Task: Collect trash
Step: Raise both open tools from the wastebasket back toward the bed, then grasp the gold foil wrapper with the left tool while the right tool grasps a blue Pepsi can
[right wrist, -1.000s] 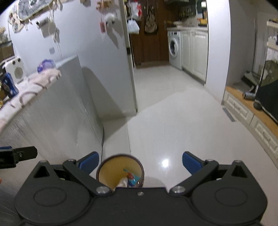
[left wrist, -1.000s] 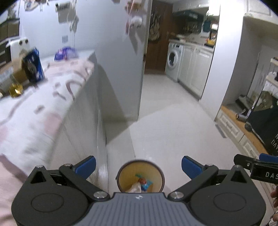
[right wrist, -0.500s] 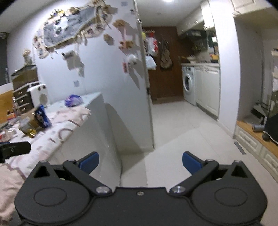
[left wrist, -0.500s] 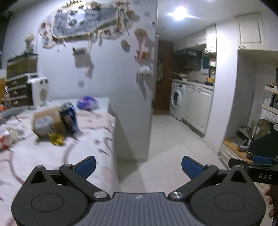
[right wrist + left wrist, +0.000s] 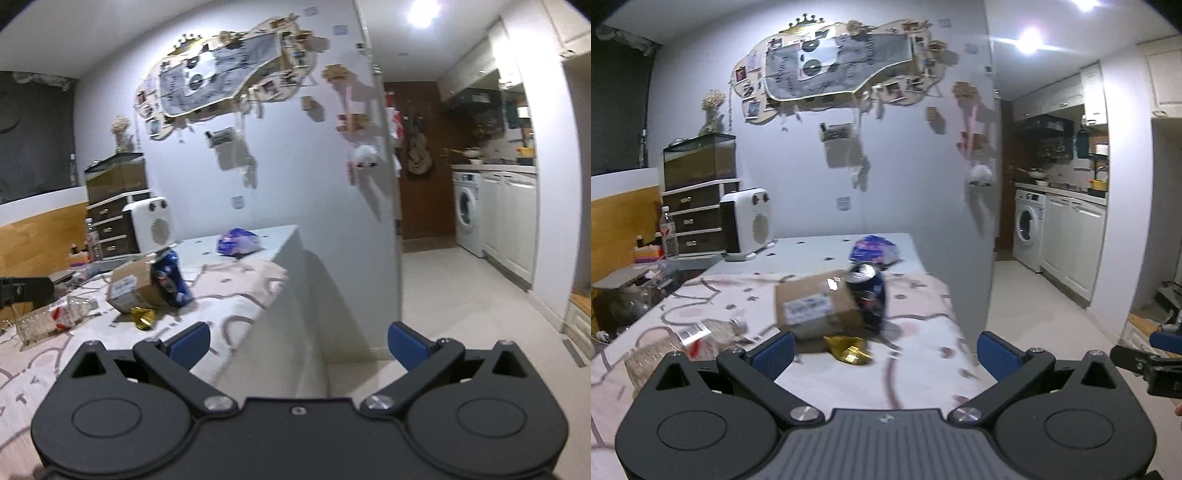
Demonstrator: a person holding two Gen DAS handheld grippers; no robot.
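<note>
On the cloth-covered table (image 5: 916,373) lie a cardboard box (image 5: 816,306), a crushed dark blue can (image 5: 870,295), a gold foil wrapper (image 5: 849,352), a clear plastic wrapper (image 5: 679,345) and a purple bag (image 5: 873,251) farther back. My left gripper (image 5: 884,354) is open and empty, just short of the gold wrapper. My right gripper (image 5: 299,343) is open and empty, over the table's right edge. In the right wrist view the box (image 5: 129,288), can (image 5: 170,280) and gold wrapper (image 5: 142,317) sit to the left. The bin is out of view.
A white heater (image 5: 748,221) stands at the table's back, with drawers (image 5: 694,218) behind. A wall with photos (image 5: 827,74) runs behind the table. Open floor (image 5: 461,295) leads right to a washing machine (image 5: 467,214) and cabinets.
Both grippers have swung up from the bin on the floor to face the table. The left one now points at the box, can and gold wrapper. Both stay open and empty.
</note>
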